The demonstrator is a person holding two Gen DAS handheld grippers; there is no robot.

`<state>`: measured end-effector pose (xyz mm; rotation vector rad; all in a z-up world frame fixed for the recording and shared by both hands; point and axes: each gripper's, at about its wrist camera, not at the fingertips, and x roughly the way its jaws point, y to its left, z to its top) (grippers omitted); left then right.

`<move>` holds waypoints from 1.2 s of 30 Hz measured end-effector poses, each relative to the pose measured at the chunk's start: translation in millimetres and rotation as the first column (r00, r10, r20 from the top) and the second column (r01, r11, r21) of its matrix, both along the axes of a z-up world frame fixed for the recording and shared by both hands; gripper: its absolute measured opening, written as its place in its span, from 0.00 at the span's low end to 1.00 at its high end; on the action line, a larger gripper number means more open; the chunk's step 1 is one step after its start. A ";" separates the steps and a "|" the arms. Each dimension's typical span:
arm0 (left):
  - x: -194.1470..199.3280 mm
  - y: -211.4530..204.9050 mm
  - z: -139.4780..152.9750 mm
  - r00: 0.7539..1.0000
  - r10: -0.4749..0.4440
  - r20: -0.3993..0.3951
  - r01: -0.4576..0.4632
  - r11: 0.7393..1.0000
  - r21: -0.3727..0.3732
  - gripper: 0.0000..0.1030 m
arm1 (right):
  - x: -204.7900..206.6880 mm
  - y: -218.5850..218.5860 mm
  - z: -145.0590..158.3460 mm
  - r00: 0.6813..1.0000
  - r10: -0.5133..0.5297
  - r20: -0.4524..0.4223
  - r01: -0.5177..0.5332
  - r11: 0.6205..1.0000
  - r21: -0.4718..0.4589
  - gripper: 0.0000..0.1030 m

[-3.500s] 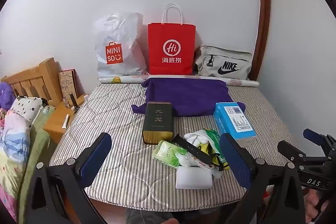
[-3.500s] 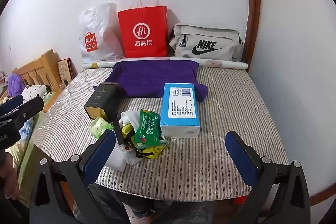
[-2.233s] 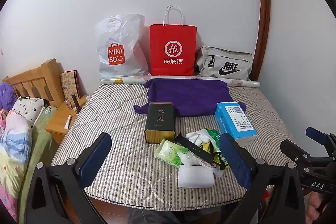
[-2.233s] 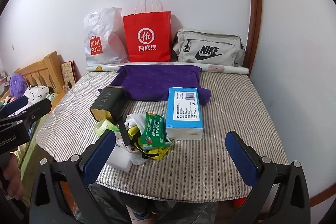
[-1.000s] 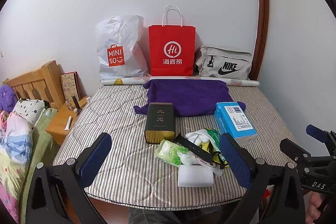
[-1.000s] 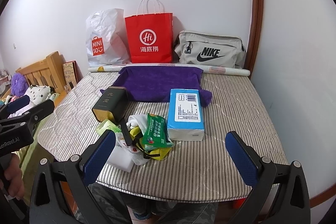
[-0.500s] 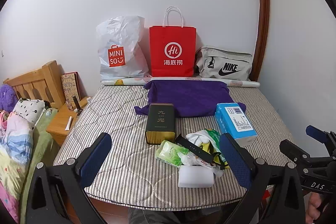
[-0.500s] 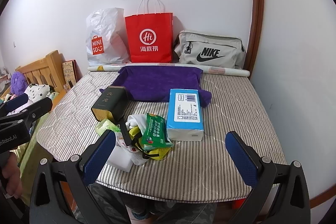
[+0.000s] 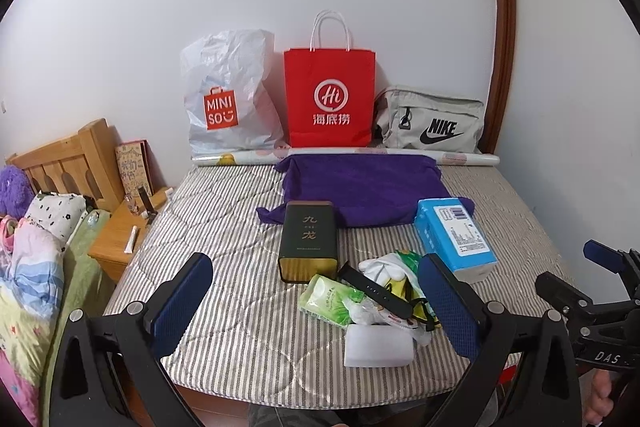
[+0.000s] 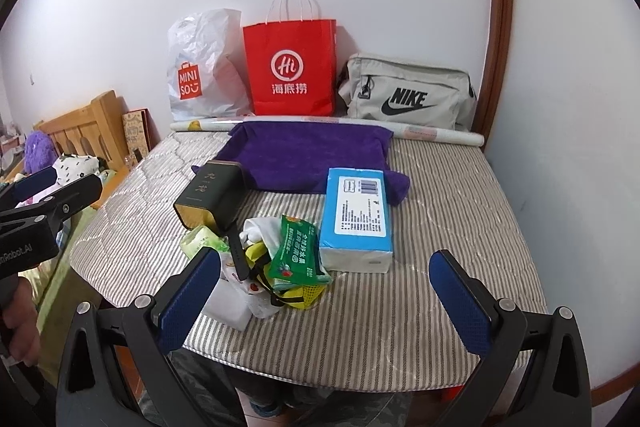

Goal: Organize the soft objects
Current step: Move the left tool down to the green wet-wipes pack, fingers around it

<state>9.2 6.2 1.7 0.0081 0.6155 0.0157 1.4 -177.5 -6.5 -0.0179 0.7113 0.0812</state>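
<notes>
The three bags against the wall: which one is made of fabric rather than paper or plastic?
The grey Nike bag, rightmost by the wooden trim; the red paper bag and white Miniso plastic bag stand left of it.

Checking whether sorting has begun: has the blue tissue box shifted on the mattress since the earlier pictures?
No. The blue tissue box still lies with its far end overlapping the purple towel, beside the green packet as before.

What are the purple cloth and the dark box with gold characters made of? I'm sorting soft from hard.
The purple cloth looks like plush matte fabric: fuzzy nap, draped corners, so soft. The dark box looks rigid, likely tin or coated card: crisp edges, slight sheen, gold-coloured end; which one is unclear.
</notes>
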 end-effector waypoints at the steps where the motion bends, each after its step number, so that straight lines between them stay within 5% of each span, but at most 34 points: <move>1: 3.5 1.6 -3.3 1.000 -0.002 -0.008 0.002 1.000 -0.004 1.00 | 1.3 -0.3 -1.5 1.000 0.002 -0.001 -0.002 1.000 0.002 1.00; 20: 63.5 28.7 -106.6 0.970 -0.021 -0.241 0.004 0.997 -0.071 0.99 | 36.0 1.8 -61.7 0.995 0.033 -0.098 -0.032 0.999 0.012 1.00; 27: 80.8 30.6 -141.1 0.956 -0.082 -0.282 0.077 0.997 -0.029 0.99 | 49.9 -2.2 -88.4 0.987 0.042 -0.158 -0.037 0.999 0.035 1.00; 32: 92.1 36.4 -154.9 0.936 -0.174 -0.306 0.162 0.985 -0.064 0.99 | 57.7 -5.1 -102.0 0.981 0.038 -0.188 -0.032 0.999 0.035 1.00; 36: 98.1 22.0 -162.4 0.923 -0.215 -0.318 0.236 0.971 0.027 0.99 | 64.8 -3.4 -111.8 0.976 0.039 -0.212 -0.033 0.999 0.036 1.00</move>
